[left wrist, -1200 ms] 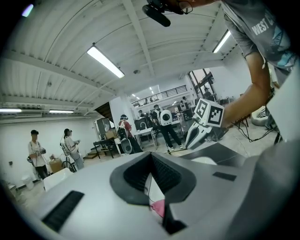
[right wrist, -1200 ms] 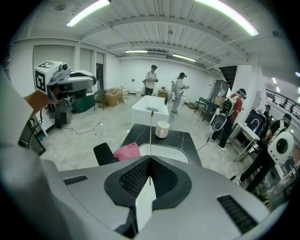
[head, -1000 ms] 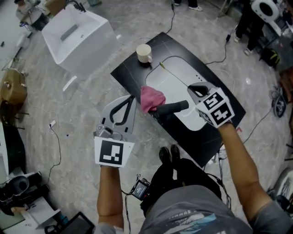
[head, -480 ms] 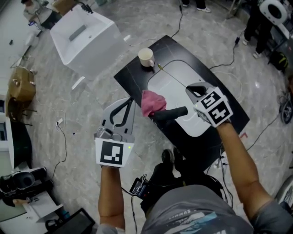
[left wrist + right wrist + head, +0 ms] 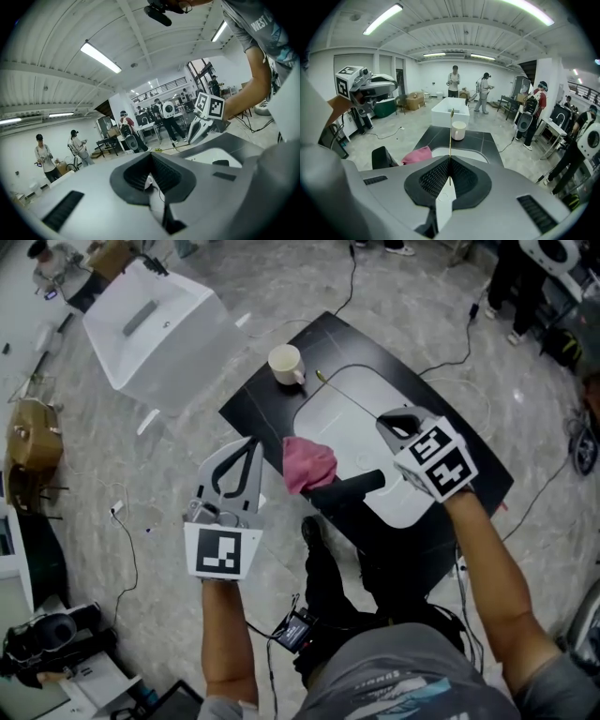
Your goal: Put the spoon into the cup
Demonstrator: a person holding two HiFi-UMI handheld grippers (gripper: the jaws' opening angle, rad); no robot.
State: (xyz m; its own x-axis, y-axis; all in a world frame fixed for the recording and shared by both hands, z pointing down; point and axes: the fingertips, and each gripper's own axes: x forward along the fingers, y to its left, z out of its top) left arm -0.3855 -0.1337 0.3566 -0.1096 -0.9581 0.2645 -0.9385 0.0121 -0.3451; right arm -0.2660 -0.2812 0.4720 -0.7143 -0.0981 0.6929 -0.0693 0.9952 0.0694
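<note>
View shifted; R claw (image 5: 449, 165) grips spoon (image 5: 349, 397).

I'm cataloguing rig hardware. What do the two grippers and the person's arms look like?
The left gripper and right gripper match. Each has a light grey shell, tapering jaws lined with black ribbed pads, and a white cube with black square markers at the rear. The person wears a grey short-sleeved T-shirt, with no sleeves over the forearms.
</note>
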